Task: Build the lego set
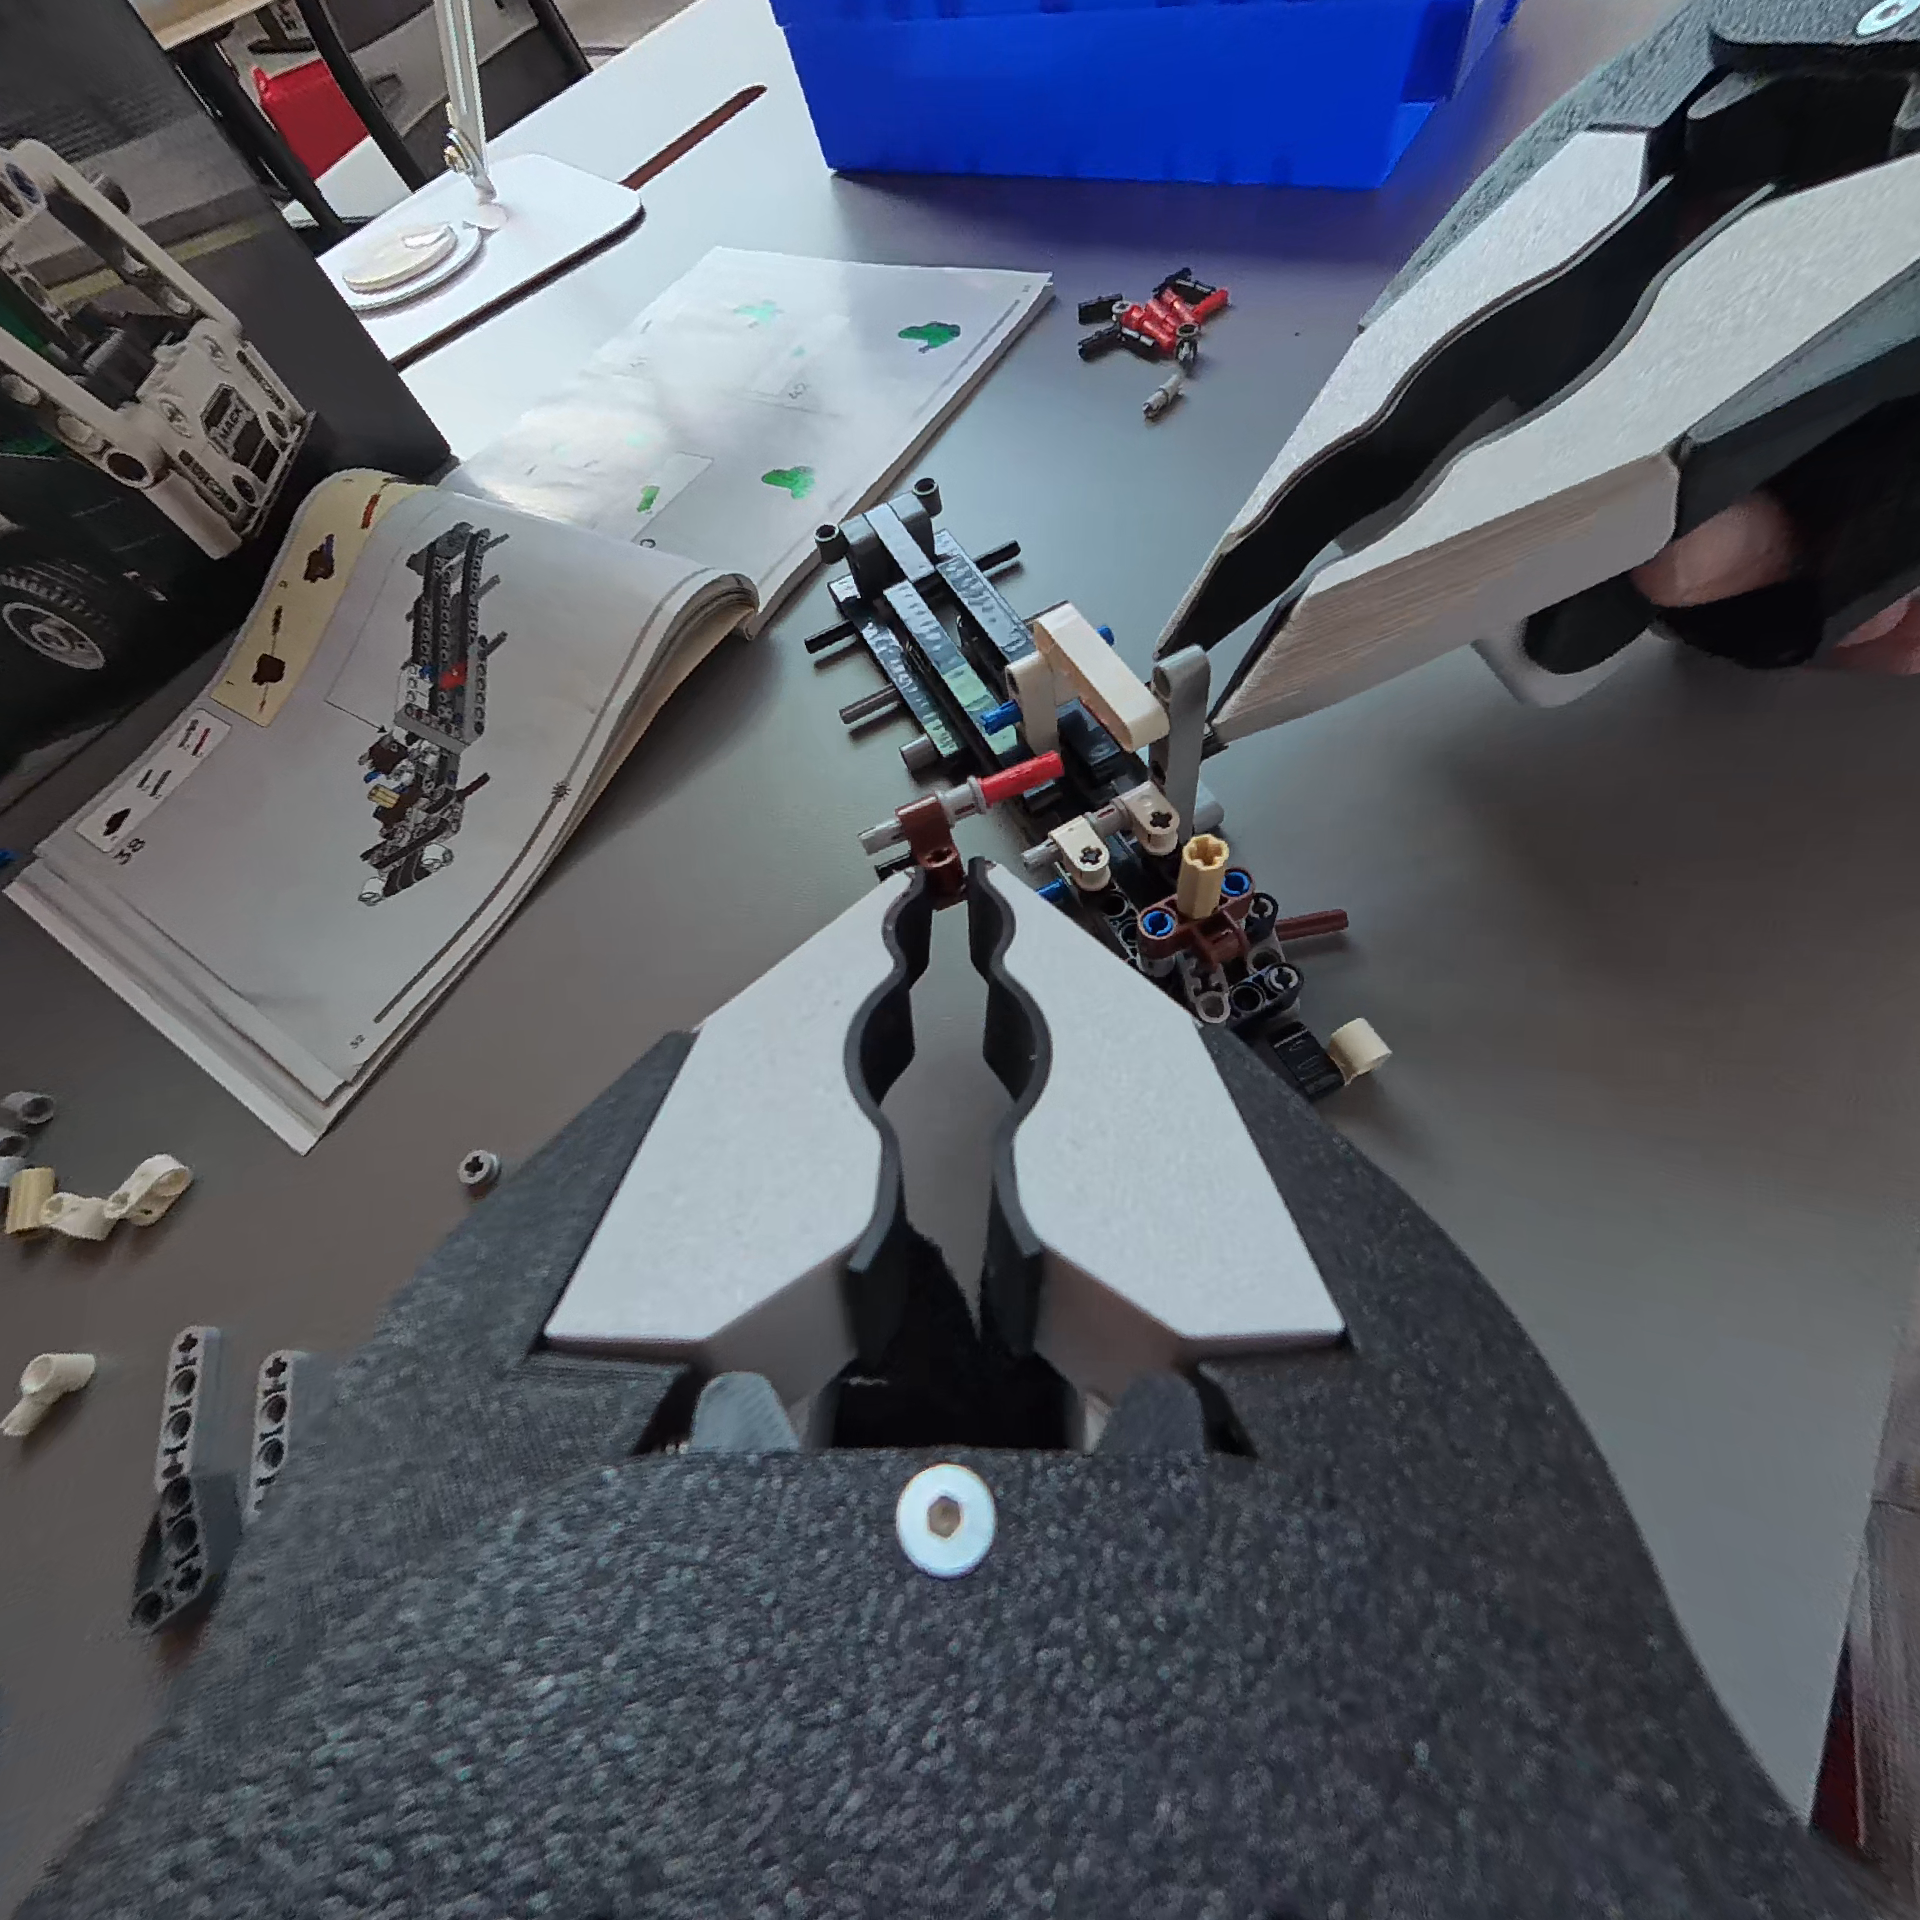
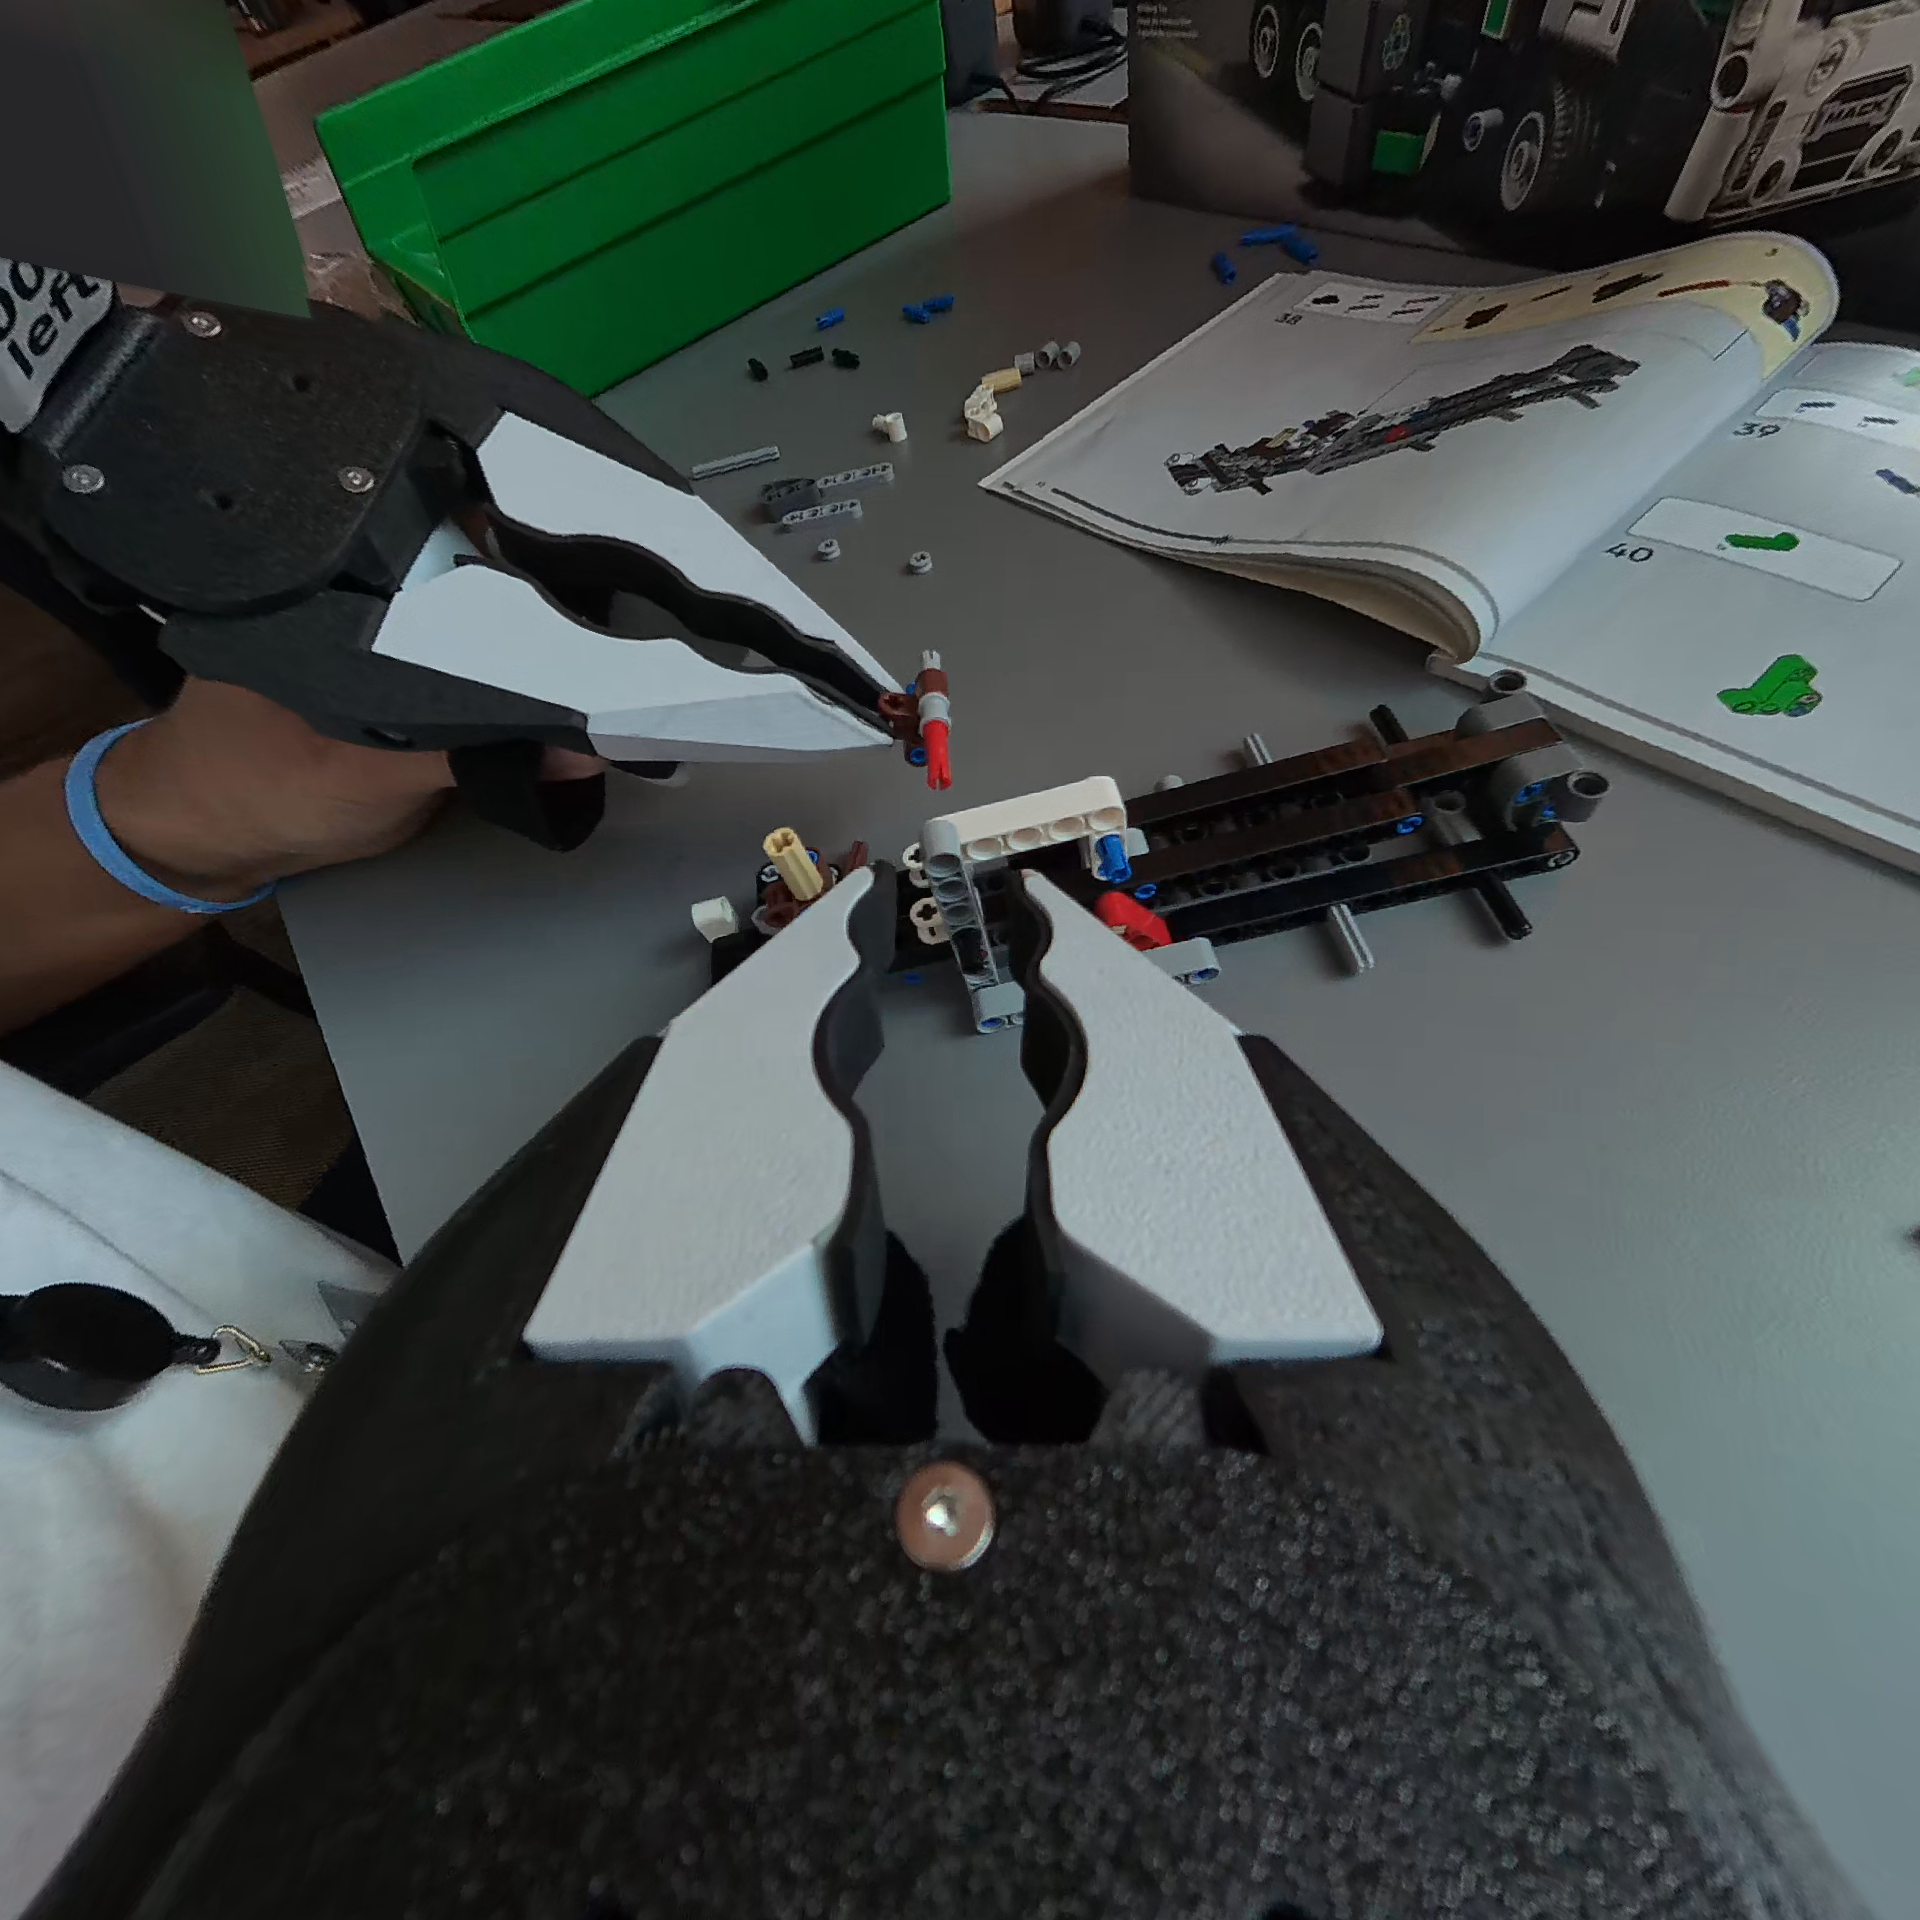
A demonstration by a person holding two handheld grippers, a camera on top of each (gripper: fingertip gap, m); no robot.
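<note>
Grey, matte tabletop (image 1: 1558,1039) carries the long black beam chassis (image 2: 1351,831), its long axis running from the 9 o'clock to the 3 o'clock side in the right wrist view. An open instruction booklet (image 2: 1507,436) lies at 1 o'clock, a green bin (image 2: 644,177) at 11 o'clock and a blue bin (image 1: 1122,83) in the left wrist view. The left gripper (image 1: 945,883), with wavy dark pads on pale wedge fingers, is clamped on a brown connector (image 1: 928,831) carrying a red axle pin (image 1: 1013,777), held above the table. The right gripper (image 2: 951,894) stands slightly apart around an upright grey beam (image 2: 956,914) beneath a white beam (image 2: 1039,816); contact is unclear. Loose tan and grey pieces (image 1: 94,1195) lie scattered at 9 o'clock.
</note>
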